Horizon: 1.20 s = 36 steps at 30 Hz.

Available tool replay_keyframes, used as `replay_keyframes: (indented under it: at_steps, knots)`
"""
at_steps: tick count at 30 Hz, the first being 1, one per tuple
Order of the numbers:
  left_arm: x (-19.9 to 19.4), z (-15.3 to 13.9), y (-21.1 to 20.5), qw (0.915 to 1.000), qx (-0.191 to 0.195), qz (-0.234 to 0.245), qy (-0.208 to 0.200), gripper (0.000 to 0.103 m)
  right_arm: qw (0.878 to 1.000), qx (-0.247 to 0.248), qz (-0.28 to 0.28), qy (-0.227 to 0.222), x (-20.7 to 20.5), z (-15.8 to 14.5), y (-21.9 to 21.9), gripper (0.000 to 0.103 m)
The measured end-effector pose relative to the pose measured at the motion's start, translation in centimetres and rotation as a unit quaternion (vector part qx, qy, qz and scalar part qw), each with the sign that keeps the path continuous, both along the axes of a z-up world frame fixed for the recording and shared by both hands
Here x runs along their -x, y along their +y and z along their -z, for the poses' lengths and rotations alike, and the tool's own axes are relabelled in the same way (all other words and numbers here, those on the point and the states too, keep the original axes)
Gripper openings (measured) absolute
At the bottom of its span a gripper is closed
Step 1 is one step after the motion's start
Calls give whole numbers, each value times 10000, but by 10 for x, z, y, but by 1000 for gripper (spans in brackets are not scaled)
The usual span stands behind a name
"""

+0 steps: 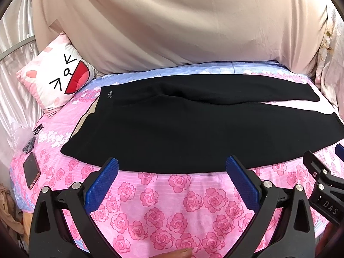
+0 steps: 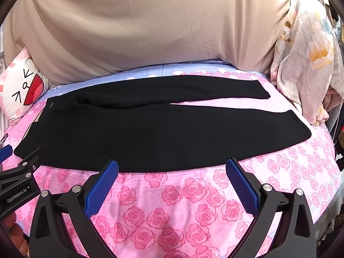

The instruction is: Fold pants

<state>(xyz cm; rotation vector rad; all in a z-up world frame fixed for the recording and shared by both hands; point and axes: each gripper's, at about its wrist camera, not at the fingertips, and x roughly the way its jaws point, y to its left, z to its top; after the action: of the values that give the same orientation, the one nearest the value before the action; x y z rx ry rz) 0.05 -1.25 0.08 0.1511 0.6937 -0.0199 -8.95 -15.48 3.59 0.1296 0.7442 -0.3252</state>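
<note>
Black pants (image 1: 172,126) lie flat on the pink rose bedsheet (image 1: 163,204), waistband to the left, both legs running right and split apart near the hems. They also show in the right wrist view (image 2: 150,129). My left gripper (image 1: 172,163) is open and empty, its blue pads just at the pants' near edge. My right gripper (image 2: 172,164) is open and empty, also at the near edge, further right along the legs. Each gripper shows at the edge of the other's view.
A white cat-face cushion (image 1: 58,75) lies at the back left. A phone (image 1: 31,169) and small clutter lie on the left edge of the bed. A beige sheet (image 1: 172,25) hangs behind. A floral quilt (image 2: 305,53) is piled at the right.
</note>
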Motion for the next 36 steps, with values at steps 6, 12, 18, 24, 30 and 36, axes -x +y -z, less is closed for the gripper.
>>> replay_keyframes:
  at_steps: [6, 12, 18, 24, 30, 36]
  knots:
    - [0, 1, 0, 10000, -4, 5, 3, 98, 10000, -4, -5, 11, 0, 1, -1, 98]
    - [-2, 3, 0, 10000, -7, 5, 27, 98, 10000, -1, -25, 48, -1, 4, -1, 98]
    - [-6, 4, 0, 10000, -6, 4, 46, 98, 10000, 22, -32, 69, -5, 4, 0, 98]
    - [-11, 5, -2, 10000, -13, 16, 76, 98, 10000, 8, -41, 87, -9, 5, 0, 98]
    - [-14, 6, -3, 10000, -34, 9, 91, 98, 9999, 1, -57, 134, -12, 7, 2, 98]
    - [-15, 6, -2, 10000, -11, -4, 96, 98, 9998, 7, -50, 171, -15, 7, 1, 98]
